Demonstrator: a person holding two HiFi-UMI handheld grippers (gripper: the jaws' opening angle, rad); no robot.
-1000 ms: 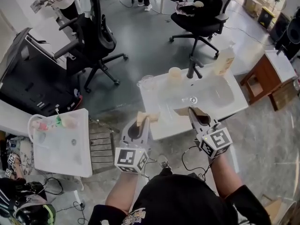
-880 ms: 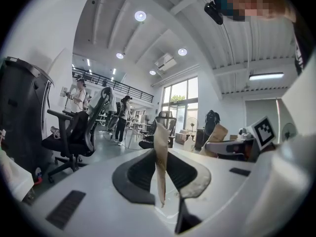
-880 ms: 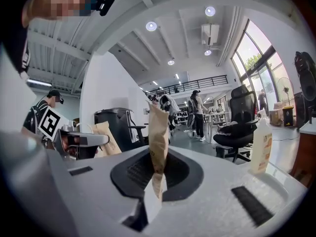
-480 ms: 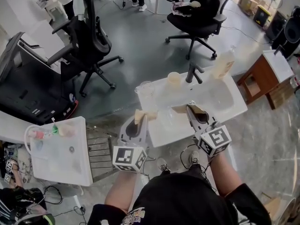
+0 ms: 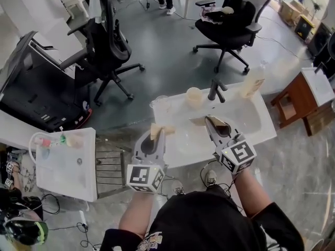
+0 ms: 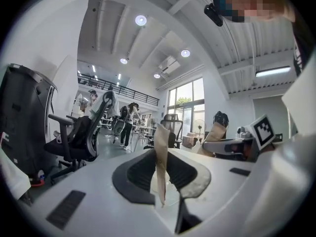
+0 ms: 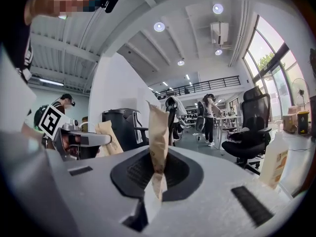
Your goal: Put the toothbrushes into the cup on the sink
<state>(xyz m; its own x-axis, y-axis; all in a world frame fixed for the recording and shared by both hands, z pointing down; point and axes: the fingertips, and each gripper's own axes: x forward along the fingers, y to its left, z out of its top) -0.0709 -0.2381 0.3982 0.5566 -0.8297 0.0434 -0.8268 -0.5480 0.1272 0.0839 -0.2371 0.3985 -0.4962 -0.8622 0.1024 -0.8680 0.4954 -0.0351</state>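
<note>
Both grippers hold a brown paper toothbrush packet upright. My left gripper (image 5: 157, 135) is shut on its packet (image 5: 162, 129) over the left front part of the white sink (image 5: 261, 127). My right gripper (image 5: 212, 123) is shut on the other packet (image 5: 219, 123) over the basin's front. In the left gripper view the packet (image 6: 160, 157) stands pinched between the jaws of that gripper (image 6: 161, 184). The right gripper view shows the same with its gripper (image 7: 157, 179) and packet (image 7: 158, 142). A cream cup (image 5: 194, 95) stands at the sink's back, left of the dark faucet (image 5: 215, 89).
A clear cup (image 5: 162, 105) sits at the sink's back left corner, a soap bottle (image 5: 252, 81) at its back right. A second white basin (image 5: 68, 169) with small items lies lower left, beside a metal rack (image 5: 107, 166). Office chairs (image 5: 107, 46) and a wooden cabinet (image 5: 294, 95) surround.
Both grippers have carried their packets a little farther forward over the sink. The jaws stay pinched on the packets.
</note>
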